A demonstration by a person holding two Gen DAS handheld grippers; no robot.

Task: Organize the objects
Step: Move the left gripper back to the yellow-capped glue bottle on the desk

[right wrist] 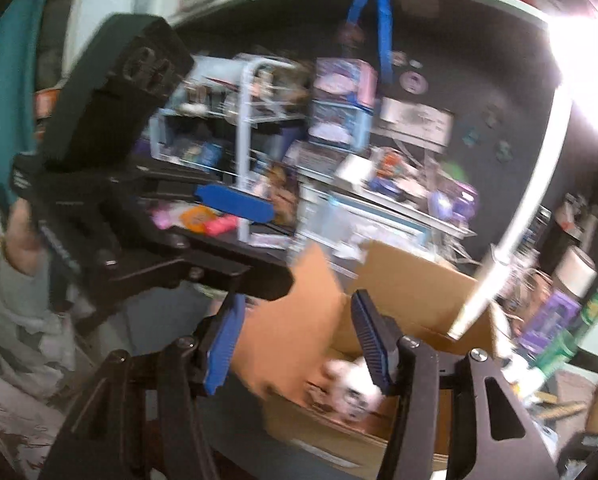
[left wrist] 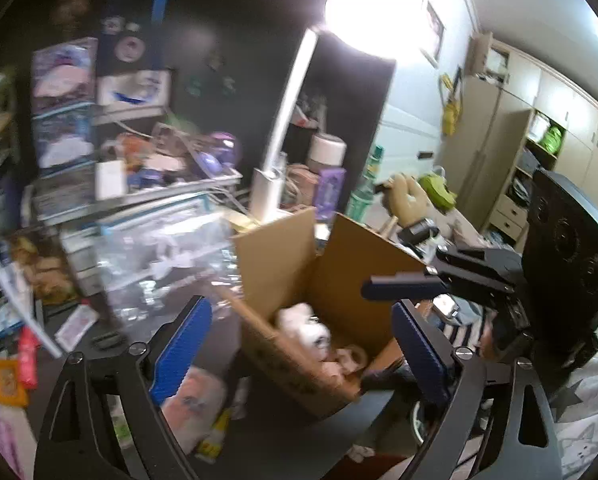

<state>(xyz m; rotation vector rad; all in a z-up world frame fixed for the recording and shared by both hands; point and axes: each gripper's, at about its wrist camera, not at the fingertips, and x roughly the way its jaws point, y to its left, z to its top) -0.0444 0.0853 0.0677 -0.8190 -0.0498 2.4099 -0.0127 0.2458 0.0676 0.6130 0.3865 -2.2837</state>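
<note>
Blue-padded jaws of the left gripper (left wrist: 299,354) stand wide with nothing between them, hanging just above the near rim of an open cardboard box (left wrist: 341,264). Its partner, the right gripper (right wrist: 299,346), is likewise spread wide and empty, poised over the same box from the other side. Inside, on the box floor, lies a white plush toy (left wrist: 305,326) with dark markings, beside some pale pinkish items too blurred to name. Both flaps stand upright and the brown walls look plain and undamaged. By my reading, a drop into the box is done or a fresh pick is about to begin; nothing is carried now. Loose things remain on the dark bench around the box, such as a pale packet (left wrist: 193,408) near the left jaws, so the next move likely calls for swinging one gripper out to such an item and closing on it squarely.
</note>
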